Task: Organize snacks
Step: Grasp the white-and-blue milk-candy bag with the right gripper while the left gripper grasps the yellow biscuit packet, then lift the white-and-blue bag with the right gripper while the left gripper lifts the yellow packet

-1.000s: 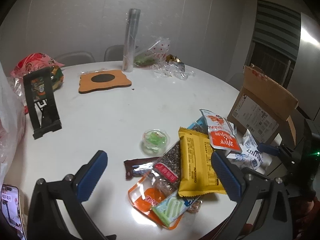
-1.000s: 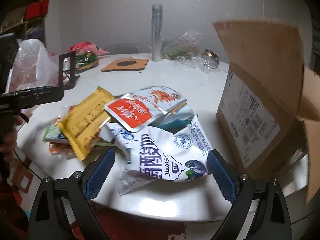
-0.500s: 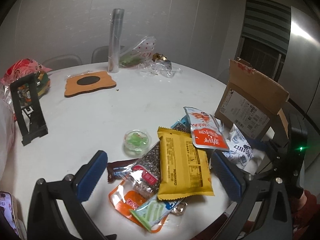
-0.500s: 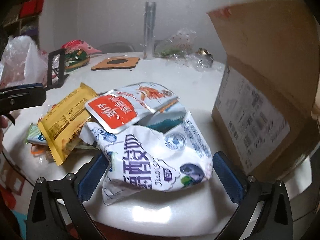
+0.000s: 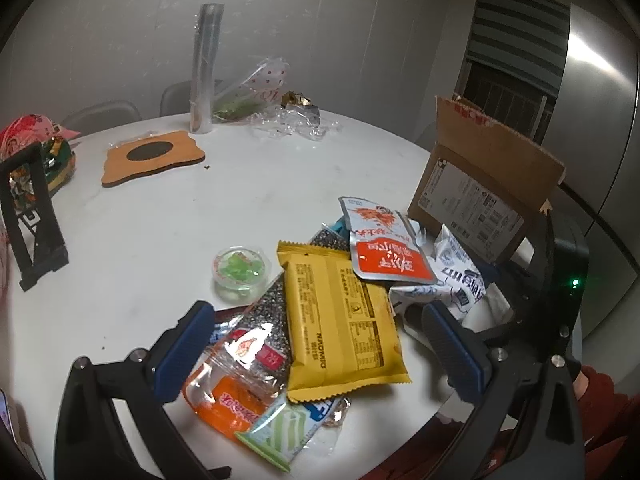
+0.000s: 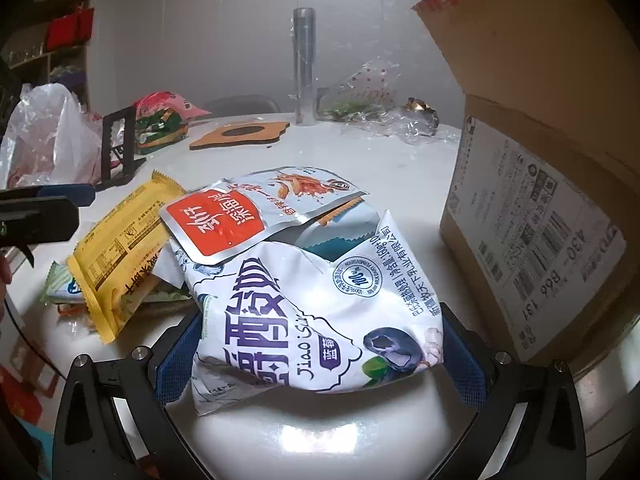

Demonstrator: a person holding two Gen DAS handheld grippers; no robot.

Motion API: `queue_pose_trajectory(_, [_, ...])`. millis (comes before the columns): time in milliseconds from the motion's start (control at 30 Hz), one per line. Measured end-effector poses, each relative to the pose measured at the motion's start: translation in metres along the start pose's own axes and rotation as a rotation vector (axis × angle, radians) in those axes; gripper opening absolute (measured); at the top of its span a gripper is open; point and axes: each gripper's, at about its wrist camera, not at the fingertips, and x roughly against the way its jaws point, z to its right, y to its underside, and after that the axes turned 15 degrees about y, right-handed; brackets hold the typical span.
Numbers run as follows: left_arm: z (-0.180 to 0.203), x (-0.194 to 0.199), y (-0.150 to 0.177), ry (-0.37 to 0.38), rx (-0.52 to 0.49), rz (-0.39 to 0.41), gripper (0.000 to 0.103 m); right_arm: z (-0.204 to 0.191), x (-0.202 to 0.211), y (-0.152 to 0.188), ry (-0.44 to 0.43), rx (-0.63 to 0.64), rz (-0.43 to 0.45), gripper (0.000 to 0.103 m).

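A pile of snacks lies at the near edge of a round white table (image 5: 168, 216). My left gripper (image 5: 320, 354) is open over the pile, its fingers either side of a yellow packet (image 5: 344, 320) and a clear seed bag (image 5: 256, 336). A red-and-silver pouch (image 5: 384, 248) lies on top. My right gripper (image 6: 318, 354) is open, its pads either side of a white blueberry yogurt bag (image 6: 312, 320), which also shows in the left wrist view (image 5: 456, 280). An open cardboard box (image 6: 540, 208) stands to the right.
A green jelly cup (image 5: 239, 269) sits left of the pile. A wooden coaster (image 5: 152, 156), a tall silver roll (image 5: 206, 68), crumpled plastic wrap (image 5: 296, 120), a black stand (image 5: 32, 212) and a bagged snack (image 5: 36, 148) lie further back.
Both grippers have moved forward toward the pile. The left fingers now flank the yellow packet; the right pads now flank the yogurt bag. Nothing has been picked up.
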Motion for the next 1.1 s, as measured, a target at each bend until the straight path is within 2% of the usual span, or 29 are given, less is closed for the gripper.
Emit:
queue_pose_trajectory(67, [0.002,-0.004,0.001,-0.010,0.000,-0.013,0.102,0.000,0.002,0.001,-0.004,0.000,0.017,0.092])
queue_pose_trajectory(300, [0.007,-0.011,0.006,-0.023,0.010,-0.032,0.102,0.002,0.012,0.007,-0.025,0.008,0.052,0.070])
queue_pose_trajectory(367, [0.010,-0.012,0.008,-0.029,0.006,-0.032,0.101,0.002,0.015,0.008,-0.033,0.005,0.051,0.060])
queue_pose_trajectory(433, [0.013,-0.013,0.010,-0.033,0.003,-0.035,0.096,0.003,0.017,0.010,-0.026,0.005,0.047,0.057])
queue_pose_trajectory(533, [0.016,-0.017,0.012,-0.051,-0.002,-0.047,0.085,0.009,0.020,0.013,-0.039,-0.012,0.037,0.057])
queue_pose_trajectory(600, [0.021,-0.021,0.013,-0.099,-0.026,-0.052,0.082,0.013,0.022,0.014,-0.043,-0.015,0.032,0.057])
queue_pose_trajectory(900, [0.031,-0.041,0.008,-0.204,-0.086,-0.079,0.082,0.016,0.025,0.016,-0.037,-0.001,0.035,0.065])
queue_pose_trajectory(1000, [0.031,-0.047,0.006,-0.239,-0.107,-0.088,0.081,0.018,0.025,0.017,-0.043,-0.007,0.045,0.073])
queue_pose_trajectory(1067, [0.031,-0.047,0.006,-0.243,-0.118,-0.089,0.077,0.020,0.026,0.016,-0.043,-0.011,0.060,0.084])
queue_pose_trajectory(1100, [0.031,-0.047,0.006,-0.240,-0.122,-0.087,0.070,0.022,0.026,0.015,-0.040,-0.014,0.070,0.087])
